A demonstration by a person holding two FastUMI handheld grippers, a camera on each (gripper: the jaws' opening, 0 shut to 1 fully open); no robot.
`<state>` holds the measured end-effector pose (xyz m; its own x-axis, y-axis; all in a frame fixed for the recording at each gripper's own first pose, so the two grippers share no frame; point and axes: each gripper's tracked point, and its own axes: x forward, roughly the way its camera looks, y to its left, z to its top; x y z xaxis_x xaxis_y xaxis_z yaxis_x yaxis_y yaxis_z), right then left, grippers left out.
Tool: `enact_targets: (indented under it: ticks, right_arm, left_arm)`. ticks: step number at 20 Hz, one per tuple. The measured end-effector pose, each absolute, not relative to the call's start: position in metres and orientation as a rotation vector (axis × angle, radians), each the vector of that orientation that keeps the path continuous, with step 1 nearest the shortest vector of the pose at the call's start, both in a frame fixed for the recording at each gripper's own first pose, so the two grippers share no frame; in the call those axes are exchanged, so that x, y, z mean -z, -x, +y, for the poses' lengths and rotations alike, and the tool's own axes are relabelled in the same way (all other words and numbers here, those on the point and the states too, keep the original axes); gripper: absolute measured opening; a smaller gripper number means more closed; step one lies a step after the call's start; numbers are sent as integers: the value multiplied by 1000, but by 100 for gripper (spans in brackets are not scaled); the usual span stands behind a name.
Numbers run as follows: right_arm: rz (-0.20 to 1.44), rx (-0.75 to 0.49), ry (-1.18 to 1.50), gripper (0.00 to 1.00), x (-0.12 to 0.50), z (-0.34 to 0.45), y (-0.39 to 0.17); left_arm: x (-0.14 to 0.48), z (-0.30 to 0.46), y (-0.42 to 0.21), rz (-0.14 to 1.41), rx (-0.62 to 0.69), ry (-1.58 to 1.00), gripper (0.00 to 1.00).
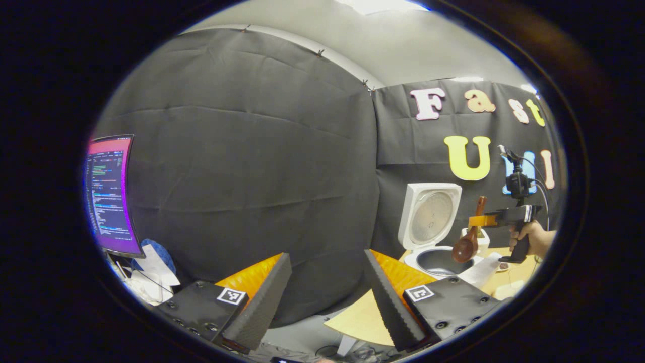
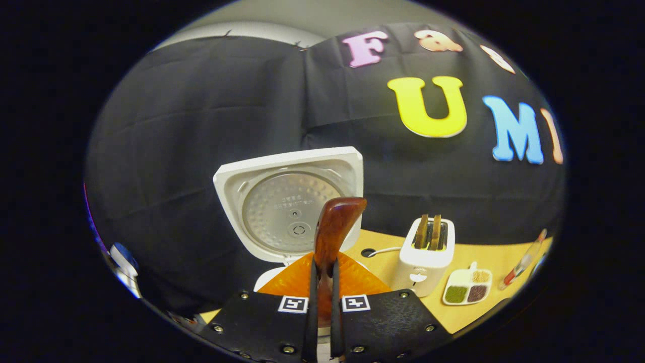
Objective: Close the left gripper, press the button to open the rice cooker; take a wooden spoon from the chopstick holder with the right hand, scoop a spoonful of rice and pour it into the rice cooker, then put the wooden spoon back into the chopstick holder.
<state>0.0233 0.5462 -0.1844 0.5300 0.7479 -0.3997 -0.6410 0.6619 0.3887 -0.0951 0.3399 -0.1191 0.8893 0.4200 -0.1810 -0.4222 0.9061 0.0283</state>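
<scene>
Across the yellow tabletop [image 2: 499, 257], your right gripper [image 2: 322, 282] pinches the wooden spoon [image 1: 467, 244] above the open rice cooker [image 1: 433, 259] at right of frame, left gripper [image 1: 325, 292] spread idle; pouring looks underway, so tip, then return it to the holder.

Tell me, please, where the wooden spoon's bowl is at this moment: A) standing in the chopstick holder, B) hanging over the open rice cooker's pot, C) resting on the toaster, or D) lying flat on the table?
B: the right gripper clamps the wooden spoon by its handle, bowl down over the open rice cooker.
</scene>
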Motion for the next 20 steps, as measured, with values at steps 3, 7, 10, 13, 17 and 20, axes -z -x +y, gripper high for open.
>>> enact_targets:
  ticks: [3,7,10,13,17,20]
  right_arm:
    - [645,-767,-400,10,182,526,-32]
    - [702,-674,-611,10,175,490,-42]
    - [720,-621,-710,10,169,459,-52]
    - [690,-574,-709,10,160,413,-54]
    - [646,-508,-707,10,151,356,-63]
    - [621,-450,-684,10,151,312,-70]
  left_arm:
    - [113,331,90,173,-412,14,99]
    - [103,315,77,144,-370,32,99]
    - [94,298,66,121,-330,52,95]
    - [83,278,51,100,-289,57,95]
    - [71,248,30,74,-239,69,99]
    - [66,223,19,68,-201,64,99]
